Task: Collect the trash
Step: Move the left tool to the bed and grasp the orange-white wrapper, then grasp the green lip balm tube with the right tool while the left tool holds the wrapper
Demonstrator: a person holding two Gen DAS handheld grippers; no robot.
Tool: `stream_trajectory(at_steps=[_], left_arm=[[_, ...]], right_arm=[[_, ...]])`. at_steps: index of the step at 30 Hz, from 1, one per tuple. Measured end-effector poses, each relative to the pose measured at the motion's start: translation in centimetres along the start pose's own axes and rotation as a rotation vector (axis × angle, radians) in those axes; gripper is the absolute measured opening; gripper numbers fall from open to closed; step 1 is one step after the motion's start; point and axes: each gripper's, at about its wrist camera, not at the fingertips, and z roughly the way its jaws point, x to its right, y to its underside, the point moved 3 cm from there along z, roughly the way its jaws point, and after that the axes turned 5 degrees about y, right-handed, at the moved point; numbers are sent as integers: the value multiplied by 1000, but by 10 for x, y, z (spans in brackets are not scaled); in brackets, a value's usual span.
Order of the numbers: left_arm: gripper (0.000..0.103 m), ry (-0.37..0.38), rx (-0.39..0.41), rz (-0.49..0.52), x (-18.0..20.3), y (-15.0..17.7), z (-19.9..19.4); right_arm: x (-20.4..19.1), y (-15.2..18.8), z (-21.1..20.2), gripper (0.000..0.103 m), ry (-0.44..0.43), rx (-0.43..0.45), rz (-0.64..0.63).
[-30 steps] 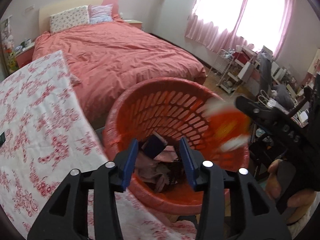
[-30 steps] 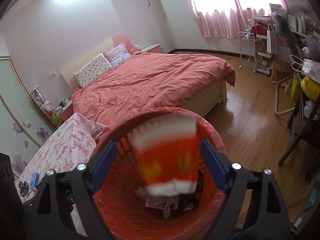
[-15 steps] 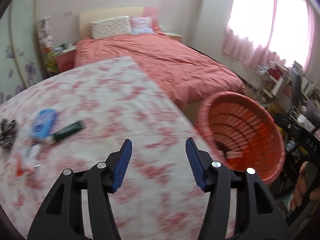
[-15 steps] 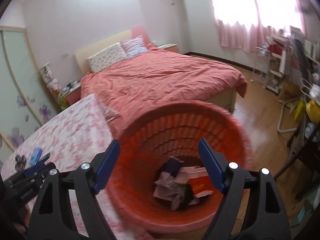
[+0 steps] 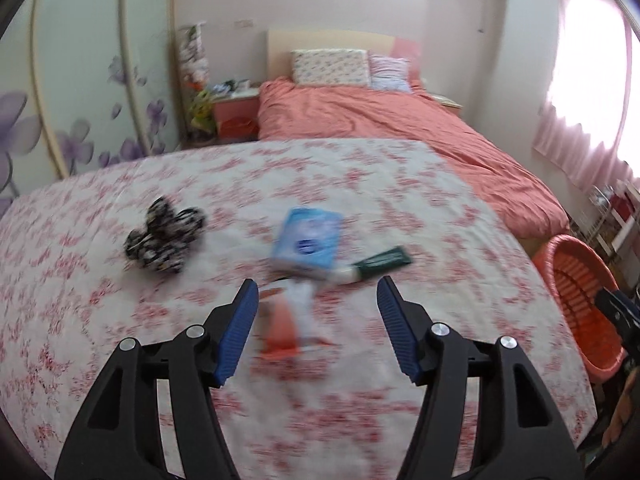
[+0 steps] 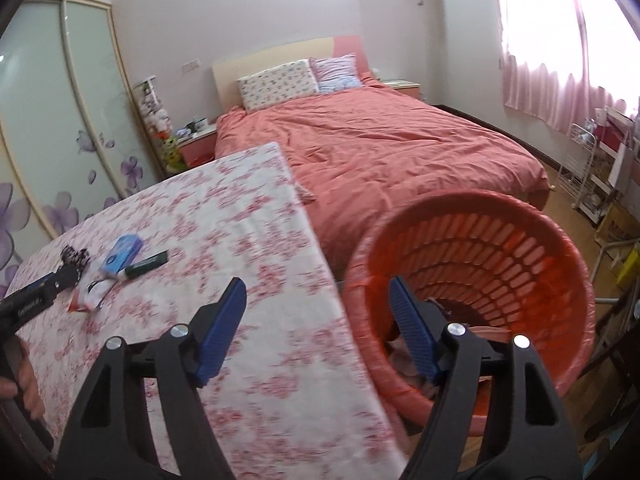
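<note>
Two grippers empty | left gripper (image 5: 314,328) opening over wrapper (image 5: 286,320), right gripper (image 6: 316,328) narrowing beside basket (image 6: 472,216) | risk: blurred approach nudges wrapper away

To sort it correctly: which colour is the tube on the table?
Dark green tube with a white cap; left wrist view shows it best.

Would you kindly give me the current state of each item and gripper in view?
left gripper: open, empty, jaws just opening
right gripper: open, empty, jaws just closing
red basket: upright, holding trash
orange wrapper: lying on floral cloth
blue packet: lying flat
green tube: lying flat
</note>
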Motion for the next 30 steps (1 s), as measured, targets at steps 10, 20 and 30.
stream_trajectory(at_steps=[10, 20, 30], left_arm=[[53, 54, -143, -98, -24, 11, 41], [29, 98, -144, -135, -38, 26, 35], [29, 33, -61, -144, -78, 37, -2]], right_arm=[[-25, 5, 1, 72, -16, -15, -43], [-44, 7, 5, 72, -32, -24, -79], [-115, 5, 21, 71, -107, -40, -163]])
